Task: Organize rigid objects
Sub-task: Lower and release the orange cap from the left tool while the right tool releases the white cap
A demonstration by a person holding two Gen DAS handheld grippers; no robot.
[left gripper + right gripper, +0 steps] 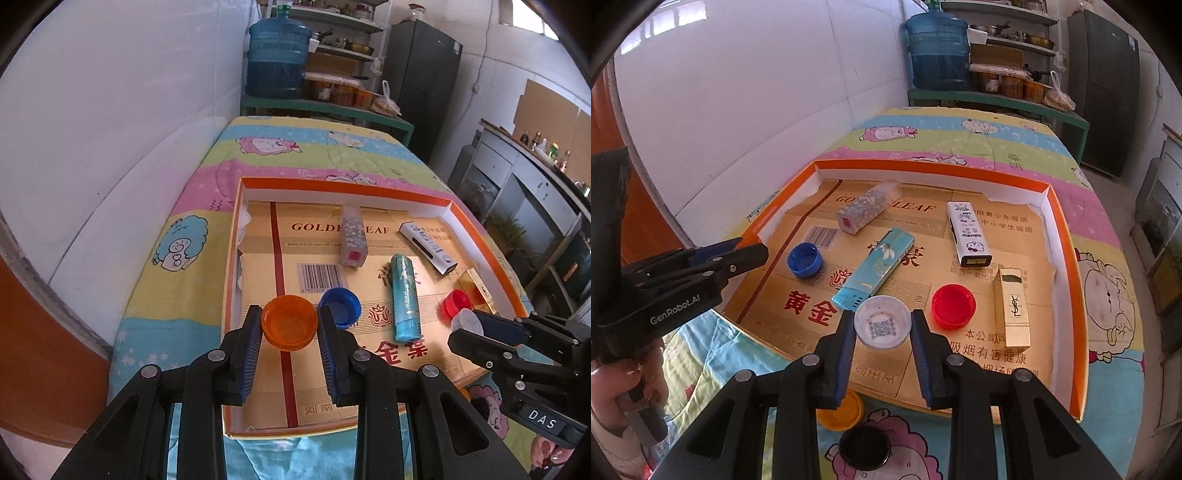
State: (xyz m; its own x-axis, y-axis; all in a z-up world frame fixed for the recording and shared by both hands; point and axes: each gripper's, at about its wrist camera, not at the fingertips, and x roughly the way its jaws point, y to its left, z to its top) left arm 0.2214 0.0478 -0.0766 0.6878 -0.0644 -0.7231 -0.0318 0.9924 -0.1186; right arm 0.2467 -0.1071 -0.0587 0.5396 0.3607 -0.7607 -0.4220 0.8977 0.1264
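Note:
My left gripper is shut on an orange bottle cap, held over the near left of the orange-rimmed cardboard tray. My right gripper is shut on a white cap with a QR code inside, over the tray's near edge; that cap also shows in the left wrist view. In the tray lie a blue cap, a red cap, a teal lighter-like box, a floral tube, a white cartoon box and a gold lipstick.
A yellow cap and a black cap lie on the cartoon bedsheet in front of the tray. A white wall runs along the left. A blue water jug, shelves and a dark fridge stand beyond the bed.

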